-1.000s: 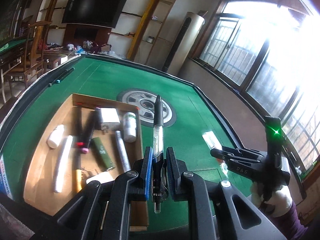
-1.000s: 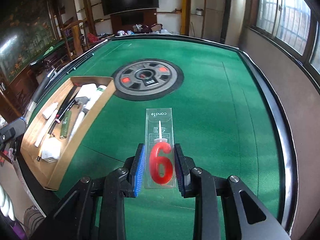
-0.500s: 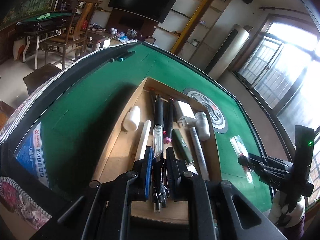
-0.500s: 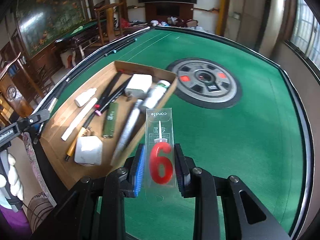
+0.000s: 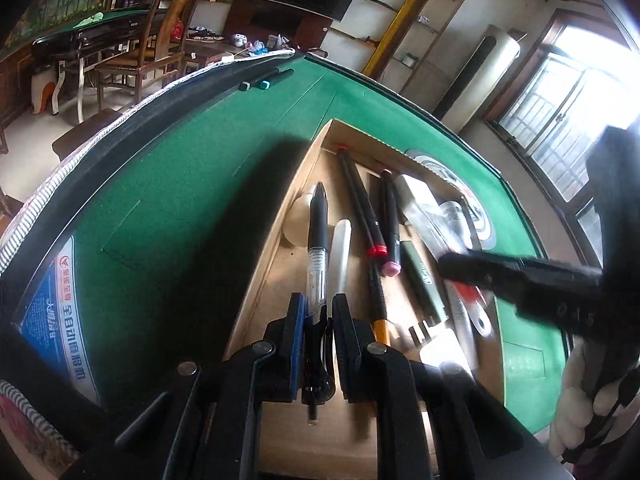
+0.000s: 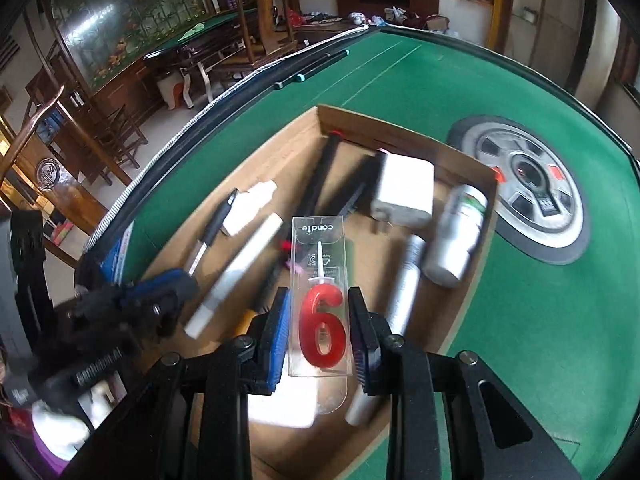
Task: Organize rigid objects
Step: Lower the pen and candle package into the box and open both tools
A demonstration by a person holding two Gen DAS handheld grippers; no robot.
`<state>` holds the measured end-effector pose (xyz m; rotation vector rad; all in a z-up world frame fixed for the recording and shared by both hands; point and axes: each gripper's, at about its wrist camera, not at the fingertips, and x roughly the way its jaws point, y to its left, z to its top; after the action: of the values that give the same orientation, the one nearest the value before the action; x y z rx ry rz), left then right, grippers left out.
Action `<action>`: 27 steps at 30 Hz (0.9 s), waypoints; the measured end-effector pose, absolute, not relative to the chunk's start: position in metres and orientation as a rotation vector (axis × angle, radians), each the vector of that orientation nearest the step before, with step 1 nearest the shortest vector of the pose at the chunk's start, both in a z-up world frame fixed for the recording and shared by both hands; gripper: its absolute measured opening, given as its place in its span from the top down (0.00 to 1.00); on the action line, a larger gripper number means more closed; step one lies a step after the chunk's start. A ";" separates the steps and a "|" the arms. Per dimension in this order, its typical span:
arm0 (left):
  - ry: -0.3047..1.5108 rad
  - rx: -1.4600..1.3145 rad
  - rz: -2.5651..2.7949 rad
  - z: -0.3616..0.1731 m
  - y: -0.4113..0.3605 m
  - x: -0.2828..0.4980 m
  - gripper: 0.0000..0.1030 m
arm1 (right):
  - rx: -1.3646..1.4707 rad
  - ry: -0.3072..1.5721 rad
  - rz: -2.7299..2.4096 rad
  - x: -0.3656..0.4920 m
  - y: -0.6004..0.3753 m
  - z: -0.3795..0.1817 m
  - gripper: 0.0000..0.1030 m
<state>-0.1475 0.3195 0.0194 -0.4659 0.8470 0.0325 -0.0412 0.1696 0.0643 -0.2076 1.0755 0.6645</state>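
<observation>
A big green table (image 6: 540, 320) fills both views, with a dark raised edge (image 5: 132, 120) running round it. On the green there is lots of open room to the left of the box and past its far end. Two dark markers with teal caps (image 5: 264, 80) lie way off by the far edge. A round grey wheel shape (image 6: 528, 184) sits in the middle of the table, just beside the box. The box (image 6: 400, 128) is flat, brown cardboard with low walls and no lid. Lots of things lie in it side by side: a white bottle (image 6: 248, 204), a white stick (image 6: 236, 276), two long black markers with red and pink ends (image 5: 368, 216), a green tube (image 5: 420, 280), a white plug block (image 6: 404, 192), a silver tube (image 6: 408, 280) and a silver bottle with a green label (image 6: 460, 236). The left gripper (image 5: 318, 312) is pinching a pen (image 5: 318, 248) with a black grip and a clear body, held over the left side of the box, close to its left wall. The right gripper (image 6: 320, 320) is pinching a clear flat pack with a red number six candle (image 6: 320, 292) in it, held over the middle of the box. The two grippers are near each other, and each one shows blurry in the other's view.
</observation>
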 end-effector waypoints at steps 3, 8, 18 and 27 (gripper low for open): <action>0.838 -0.466 0.020 0.018 0.321 -0.148 0.86 | -0.137 1.132 0.691 -0.022 0.191 0.060 0.74; 0.820 -0.538 -0.014 0.021 0.329 -0.160 0.71 | 0.024 1.222 0.695 0.015 0.219 0.047 0.74; 0.782 -0.616 -0.070 0.031 0.338 -0.180 0.53 | 0.196 1.270 0.622 0.058 0.235 0.020 0.74; 0.773 -0.598 -0.069 0.036 0.332 -0.180 0.38 | 0.184 1.244 0.572 0.062 0.236 0.020 0.71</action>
<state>-0.1797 0.3323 0.0357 -0.5984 0.7732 -0.0692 0.0615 0.2358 0.0199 0.1836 1.2438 0.5718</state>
